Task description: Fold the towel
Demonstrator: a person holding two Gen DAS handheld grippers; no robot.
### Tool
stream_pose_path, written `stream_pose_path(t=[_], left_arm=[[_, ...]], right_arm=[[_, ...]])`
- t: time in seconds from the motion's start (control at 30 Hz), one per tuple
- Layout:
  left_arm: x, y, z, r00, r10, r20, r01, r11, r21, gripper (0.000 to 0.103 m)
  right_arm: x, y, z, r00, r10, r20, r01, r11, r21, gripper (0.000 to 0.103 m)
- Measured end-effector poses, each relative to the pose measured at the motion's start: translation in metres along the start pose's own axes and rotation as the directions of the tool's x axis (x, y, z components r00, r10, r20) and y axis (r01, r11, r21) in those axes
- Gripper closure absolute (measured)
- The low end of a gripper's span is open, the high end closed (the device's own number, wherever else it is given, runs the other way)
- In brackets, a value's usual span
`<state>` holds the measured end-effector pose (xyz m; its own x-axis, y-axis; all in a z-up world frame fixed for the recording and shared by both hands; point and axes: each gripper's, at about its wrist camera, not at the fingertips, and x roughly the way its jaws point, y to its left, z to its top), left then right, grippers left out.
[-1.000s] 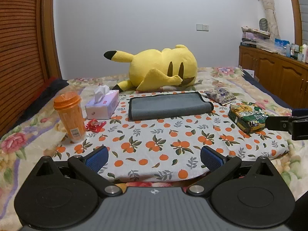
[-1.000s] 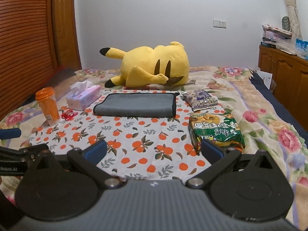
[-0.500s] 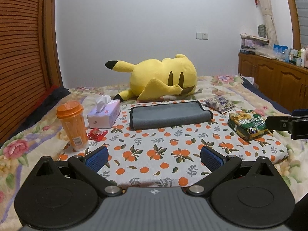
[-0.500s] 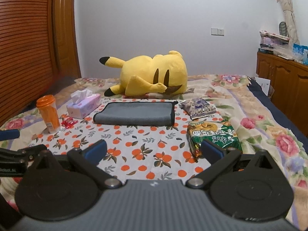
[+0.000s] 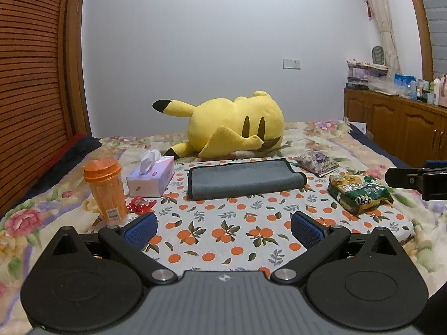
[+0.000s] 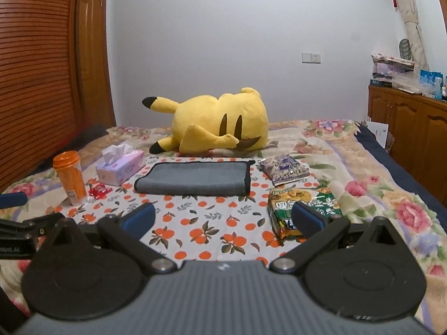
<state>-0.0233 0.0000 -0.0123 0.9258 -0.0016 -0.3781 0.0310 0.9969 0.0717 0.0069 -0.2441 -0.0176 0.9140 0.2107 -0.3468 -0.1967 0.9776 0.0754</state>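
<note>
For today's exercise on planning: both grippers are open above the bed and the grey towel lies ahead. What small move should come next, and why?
Probably move both grippers forward toward the towel. The left gripper and right gripper are open, hold nothing and sit short of its near edge.

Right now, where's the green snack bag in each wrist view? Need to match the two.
Left wrist: green snack bag sits right of centre on the orange-print cloth, right of the grey towel.
Right wrist: green snack bag lies lower right of centre, partly behind the right gripper finger.
Shared landmark: the yellow plush behind the towel.
</note>
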Motion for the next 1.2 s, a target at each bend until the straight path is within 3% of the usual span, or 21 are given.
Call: stream_pose_path(t=[1.2], left_arm=[[-0.0025,0.0006,0.0001,1.000,0.003,0.014,-0.003,1.000,-0.001,0.000]], right_arm=[[-0.0018,-0.0005,-0.0001,1.000,-0.001,0.014,0.001,1.000,-0.003,0.000]])
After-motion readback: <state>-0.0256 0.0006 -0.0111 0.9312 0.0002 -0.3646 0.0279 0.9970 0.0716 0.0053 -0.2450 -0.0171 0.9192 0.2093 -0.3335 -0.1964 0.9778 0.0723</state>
